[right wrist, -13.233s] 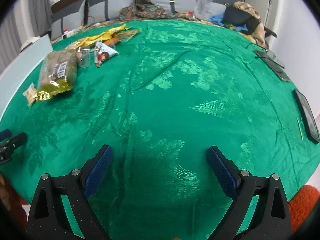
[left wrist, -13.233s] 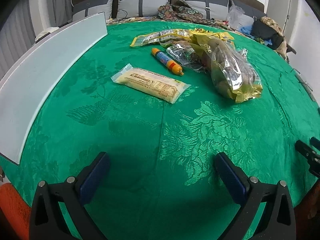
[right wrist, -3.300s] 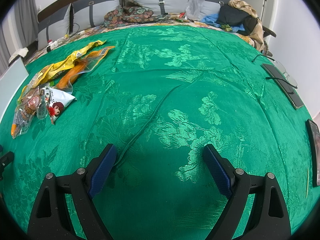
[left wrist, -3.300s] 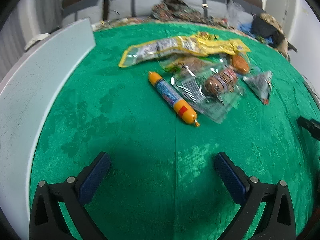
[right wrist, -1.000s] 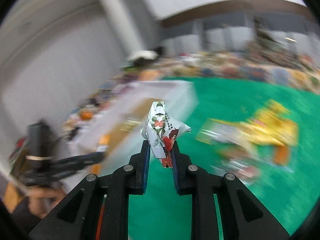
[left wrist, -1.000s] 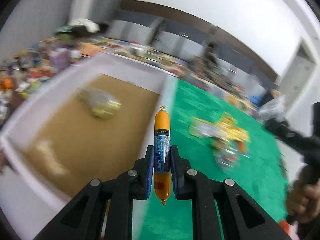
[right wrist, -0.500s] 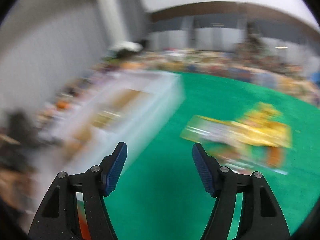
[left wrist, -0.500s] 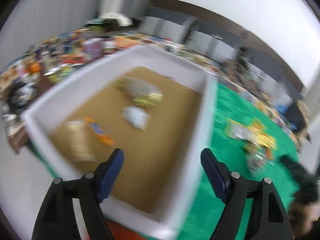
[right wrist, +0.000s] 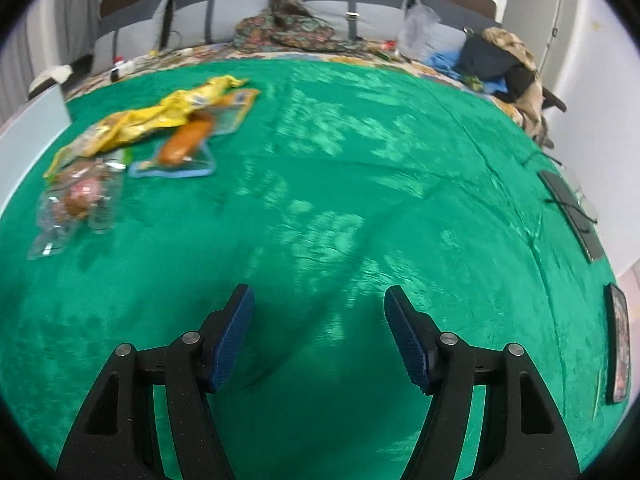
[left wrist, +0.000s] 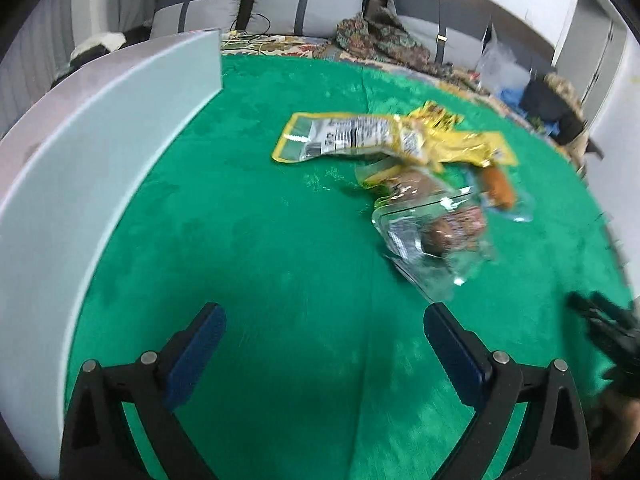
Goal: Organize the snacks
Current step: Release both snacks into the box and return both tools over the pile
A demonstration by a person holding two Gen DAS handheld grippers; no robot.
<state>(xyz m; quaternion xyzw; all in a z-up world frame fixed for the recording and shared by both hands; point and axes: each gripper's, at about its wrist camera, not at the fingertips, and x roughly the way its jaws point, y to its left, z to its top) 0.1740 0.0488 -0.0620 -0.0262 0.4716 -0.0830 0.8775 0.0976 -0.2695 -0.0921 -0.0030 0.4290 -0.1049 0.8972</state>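
— What carries everything?
— A table under a green patterned cloth, filling most of both wrist views.
— What lies on it?
— A white box wall stands along the left of the left wrist view. In the upper right of centre lies a yellow snack bag, touching a clear packet of brown pieces below it and a blue-edged pouch with an orange sausage just beside it.
— Anything else?
— Dark flat devices lie at the right edge of the right wrist view, too blurred to identify.
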